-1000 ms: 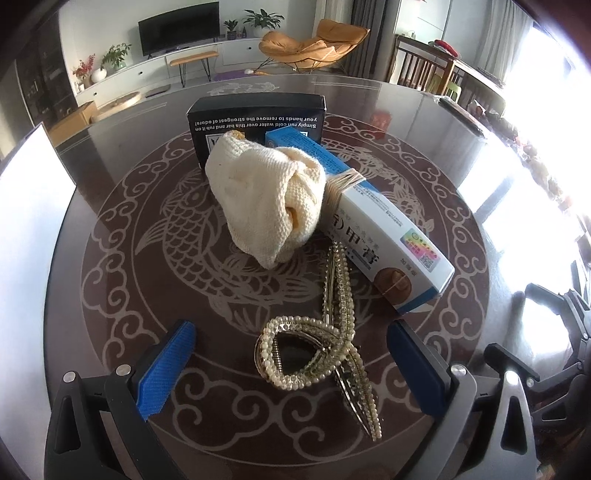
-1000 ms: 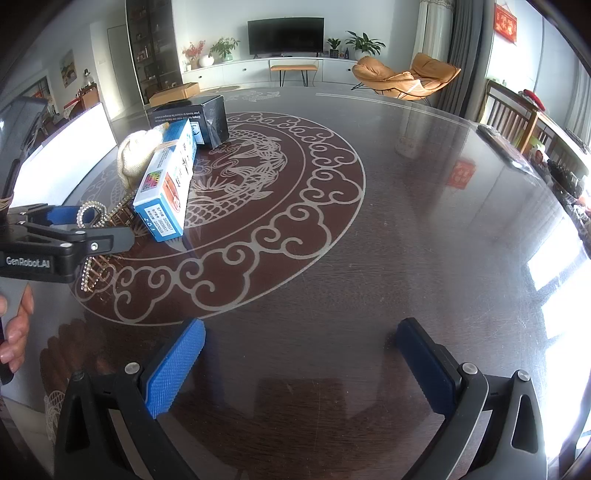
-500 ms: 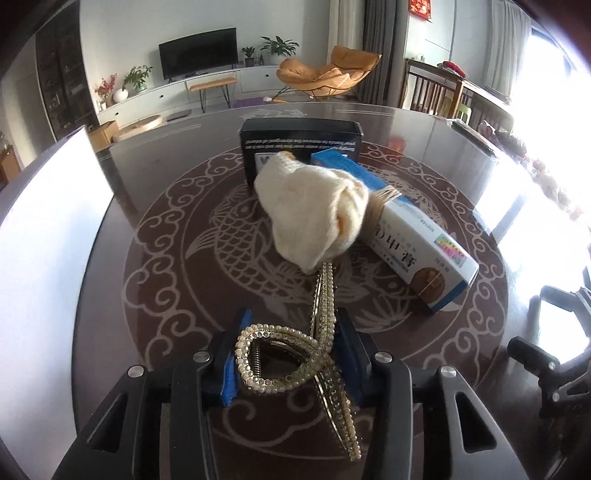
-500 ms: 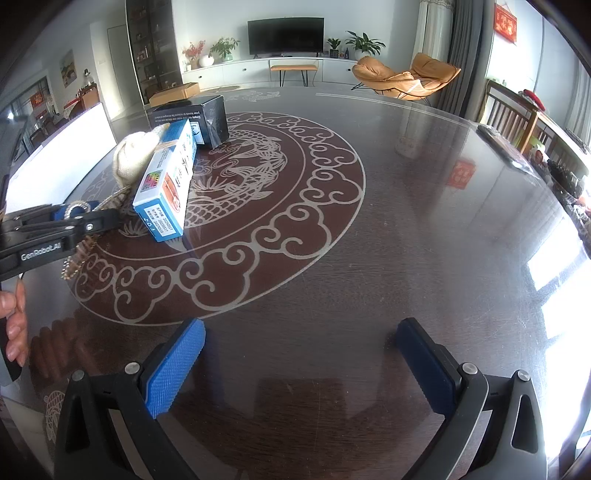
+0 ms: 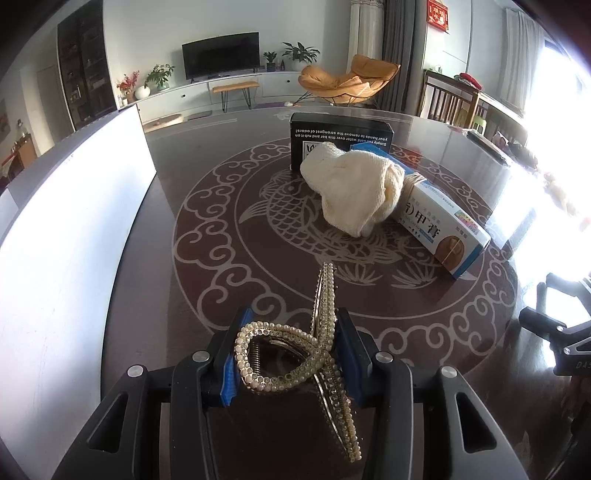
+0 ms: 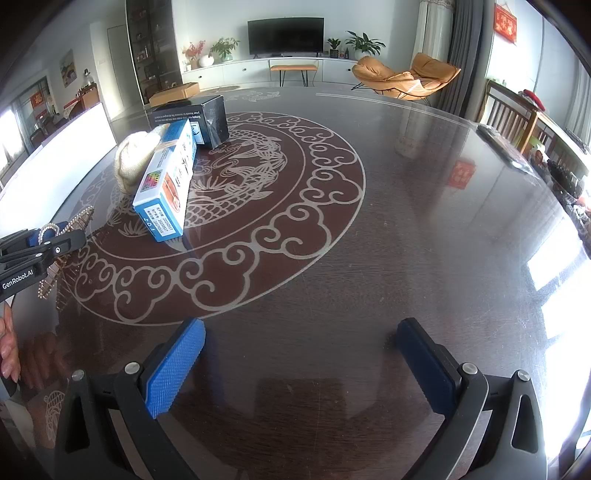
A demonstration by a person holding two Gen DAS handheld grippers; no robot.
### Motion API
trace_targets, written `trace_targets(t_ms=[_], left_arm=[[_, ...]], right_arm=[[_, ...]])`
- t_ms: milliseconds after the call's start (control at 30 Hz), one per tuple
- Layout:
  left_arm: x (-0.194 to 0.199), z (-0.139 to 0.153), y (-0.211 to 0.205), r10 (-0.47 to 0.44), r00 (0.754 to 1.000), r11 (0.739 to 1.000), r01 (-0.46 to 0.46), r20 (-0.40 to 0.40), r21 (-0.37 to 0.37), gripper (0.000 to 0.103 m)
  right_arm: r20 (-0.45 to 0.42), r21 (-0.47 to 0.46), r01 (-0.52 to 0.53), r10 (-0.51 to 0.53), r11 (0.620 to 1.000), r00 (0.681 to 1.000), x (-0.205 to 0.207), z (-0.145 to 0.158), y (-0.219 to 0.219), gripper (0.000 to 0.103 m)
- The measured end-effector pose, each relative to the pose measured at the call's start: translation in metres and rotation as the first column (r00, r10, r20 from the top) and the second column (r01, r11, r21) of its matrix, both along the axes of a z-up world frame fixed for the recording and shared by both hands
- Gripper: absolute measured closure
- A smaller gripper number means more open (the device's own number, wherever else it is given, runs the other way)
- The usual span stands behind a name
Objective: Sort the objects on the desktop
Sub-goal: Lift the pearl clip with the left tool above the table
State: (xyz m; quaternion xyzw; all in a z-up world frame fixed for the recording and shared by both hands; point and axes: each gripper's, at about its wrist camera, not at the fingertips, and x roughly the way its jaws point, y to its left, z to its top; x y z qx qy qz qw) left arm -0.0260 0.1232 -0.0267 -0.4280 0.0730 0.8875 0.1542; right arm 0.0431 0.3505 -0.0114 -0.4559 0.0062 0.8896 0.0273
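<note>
Left hand-held gripper (image 5: pixel 291 350) clenched on a pearl hair clip (image 5: pixel 295 354), lifted clear, likely for sorting; the right hand-held gripper (image 6: pixel 295 365) waits released over bare worktop (image 6: pixel 388 221); beyond, cloth (image 5: pixel 354 192), carton (image 5: pixel 443 229) and black box (image 5: pixel 340 138) huddle unsorted

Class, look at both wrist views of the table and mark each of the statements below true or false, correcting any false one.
1. The left gripper is shut on the pearl hair clip. True.
2. The right gripper holds the blue-and-white box. False: its jaws stand open over bare table, with nothing between them.
3. The cream knitted cloth lies against the blue-and-white box. True.
4. The black box stands nearer the left gripper than the cloth does. False: it stands behind the cloth, farther away.
5. The television is showing a picture. False: its screen is dark.
</note>
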Motion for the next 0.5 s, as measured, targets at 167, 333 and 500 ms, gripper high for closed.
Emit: trace_targets(t_ms=[167, 333, 500], left_arm=[[-0.0013, 0.0002, 0.0034, 0.001, 1.000, 1.000, -0.001, -0.001, -0.004, 0.058], [-0.0010, 0.0003, 0.0037, 0.001, 1.000, 1.000, -0.001, -0.001, -0.003, 0.058], [-0.0010, 0.0003, 0.0034, 0.001, 1.000, 1.000, -0.001, -0.001, -0.004, 0.057]], right_arm=[[0.000, 0.000, 0.000, 0.000, 1.000, 1.000, -0.0001, -0.0003, -0.0001, 0.000], [0.000, 0.000, 0.000, 0.000, 1.000, 1.000, -0.0002, -0.0003, -0.0001, 0.000], [0.010, -0.001, 0.001, -0.001, 1.000, 1.000, -0.0013, 0.0001, 0.0000, 0.000]])
